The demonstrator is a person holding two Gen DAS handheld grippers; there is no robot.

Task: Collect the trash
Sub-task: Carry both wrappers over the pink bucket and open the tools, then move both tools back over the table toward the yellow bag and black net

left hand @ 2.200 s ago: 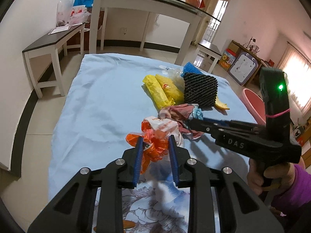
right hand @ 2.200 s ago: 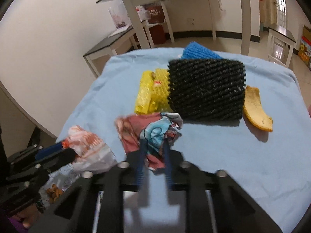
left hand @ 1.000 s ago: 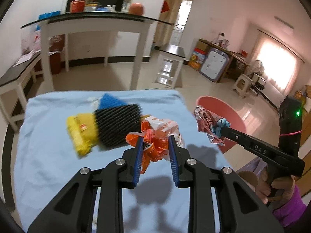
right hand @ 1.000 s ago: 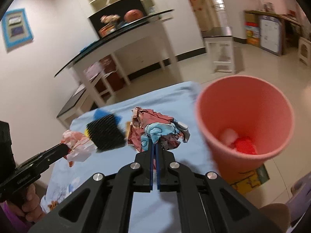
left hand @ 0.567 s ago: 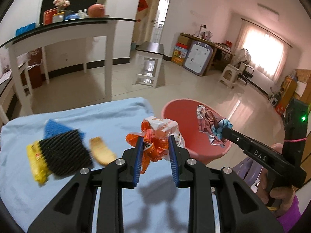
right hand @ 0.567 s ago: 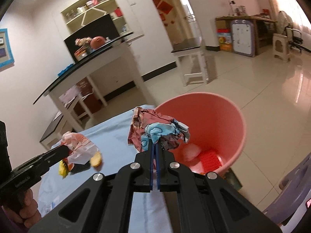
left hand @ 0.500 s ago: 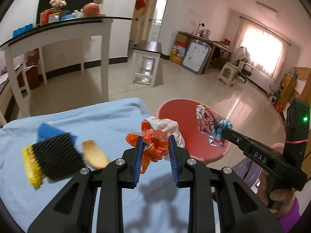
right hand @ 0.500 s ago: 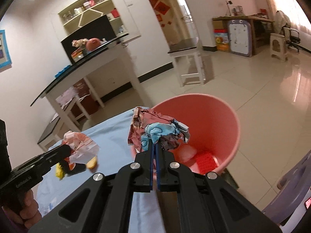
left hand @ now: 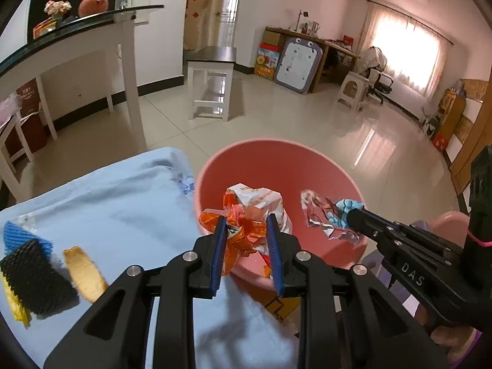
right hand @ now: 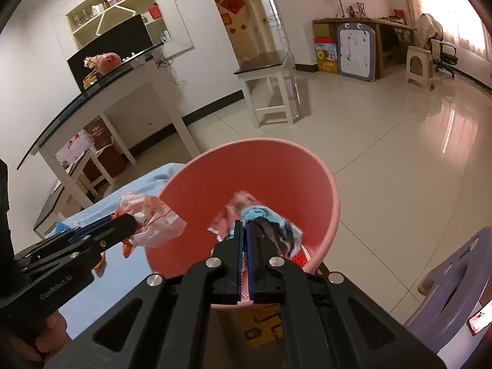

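Observation:
My left gripper (left hand: 246, 224) is shut on a crumpled orange and white wrapper (left hand: 255, 212), held over the near rim of the pink bin (left hand: 276, 160). In the right wrist view the same orange and white wrapper (right hand: 153, 218) hangs at the bin's left rim. My right gripper (right hand: 243, 230) is shut on a crumpled red and blue wrapper (right hand: 261, 218), held above the open pink bin (right hand: 323, 184). From the left wrist view, the red and blue wrapper (left hand: 326, 218) sticks out of the right gripper (left hand: 350, 215) over the bin's right side.
On the blue tablecloth (left hand: 107, 203) lie a black foam net (left hand: 33, 279), a blue net (left hand: 18, 240), a yellow wrapper (left hand: 15, 304) and a piece of peel (left hand: 83, 273). A purple stool (right hand: 455, 289) stands right of the bin. A white table (left hand: 80, 46) is behind.
Both grippers have swung right from the table to above the pink bin, each carrying its wrapper. The remaining trash has slid to the left edge of the left wrist view.

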